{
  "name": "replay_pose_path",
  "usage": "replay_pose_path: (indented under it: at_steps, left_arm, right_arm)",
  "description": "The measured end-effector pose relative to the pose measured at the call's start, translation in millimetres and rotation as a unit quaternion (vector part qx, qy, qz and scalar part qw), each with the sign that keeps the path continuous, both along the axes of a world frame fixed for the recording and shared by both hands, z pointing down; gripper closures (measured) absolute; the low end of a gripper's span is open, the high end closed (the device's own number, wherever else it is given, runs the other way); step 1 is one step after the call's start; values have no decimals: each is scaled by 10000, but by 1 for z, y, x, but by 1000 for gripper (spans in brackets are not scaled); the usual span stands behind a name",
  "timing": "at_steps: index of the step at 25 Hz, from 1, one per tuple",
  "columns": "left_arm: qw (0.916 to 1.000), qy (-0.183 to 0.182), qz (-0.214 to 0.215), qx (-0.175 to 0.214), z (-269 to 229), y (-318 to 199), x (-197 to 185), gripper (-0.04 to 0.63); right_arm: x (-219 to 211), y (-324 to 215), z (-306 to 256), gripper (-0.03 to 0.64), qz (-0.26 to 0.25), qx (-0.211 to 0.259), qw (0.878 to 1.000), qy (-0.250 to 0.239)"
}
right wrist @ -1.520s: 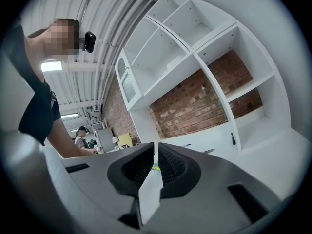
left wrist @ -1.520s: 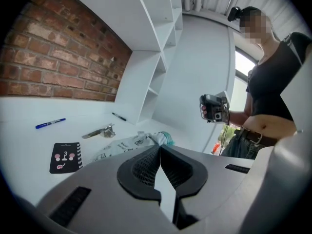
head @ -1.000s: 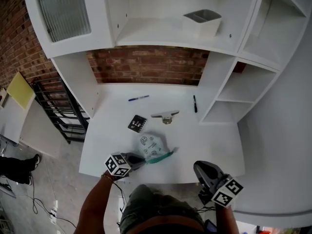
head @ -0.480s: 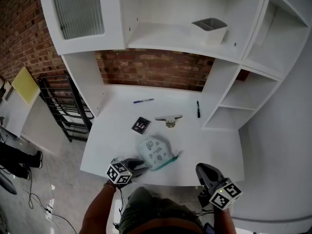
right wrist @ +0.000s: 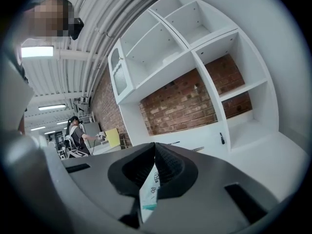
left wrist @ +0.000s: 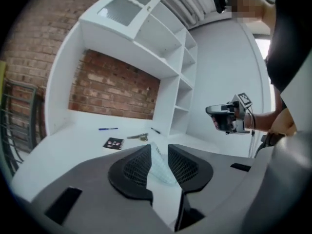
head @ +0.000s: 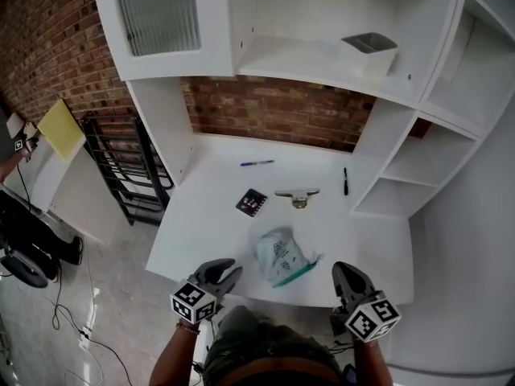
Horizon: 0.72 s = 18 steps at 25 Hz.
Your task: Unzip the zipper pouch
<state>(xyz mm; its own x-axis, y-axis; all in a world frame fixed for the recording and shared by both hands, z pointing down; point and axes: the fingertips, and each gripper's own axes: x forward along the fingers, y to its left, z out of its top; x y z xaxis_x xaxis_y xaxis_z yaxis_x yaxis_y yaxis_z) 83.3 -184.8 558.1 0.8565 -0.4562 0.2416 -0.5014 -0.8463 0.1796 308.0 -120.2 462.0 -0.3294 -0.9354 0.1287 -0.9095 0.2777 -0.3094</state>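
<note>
Standing slightly apart, lately narrowing, the jaws of the left gripper (head: 228,268) hold nothing; the right gripper (head: 338,268) is closed, empty. The pouch (head: 282,256) lies between them, untouched.

Zipper pouch (head: 282,254) white with small dark printed figures and a teal zipper edge. Bench (head: 209,215) white. Brick wall (head: 265,111) red-brown. Blue pen (head: 257,163), black pen (head: 346,181). Card (head: 251,203) black with pale marks. Left gripper (head: 228,272) and right gripper (head: 341,270) dark grey, cubes black-and-white squares.

A lab-like workshop: brick wall (head: 265,111), white shelved desk (head: 221,187), ribbed metal ceiling (right wrist: 105,11) with strip lights (right wrist: 36,51).
</note>
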Motion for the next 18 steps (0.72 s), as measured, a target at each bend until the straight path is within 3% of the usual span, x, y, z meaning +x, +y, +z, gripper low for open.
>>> replay_pose_path:
  at_steps: [3,7,10,14,18]
  left_arm:
    - [9967,126,-781,181,-20,0,-23,575]
    - [9896,204,-1413,191,-34,12,-49,588]
    - [9862,-165,-1612,332,-38,22,-59,592]
    - [9836,-686,-1561,590,-41,29,-64,592]
    - [9828,-617,-1610,663,-49,31,-66,592]
  right_arm:
    - [-5,-3,2,615,50,13,9997,244]
    - [-17,-8,3,615,-33,124,9989,452]
    - [-25,-11,-2,615,-189,155,9984,509]
    - [-37,-13,-5,615,-336,175,9977,568]
    - [-46,-11,-7,617,-520,249,9974,422]
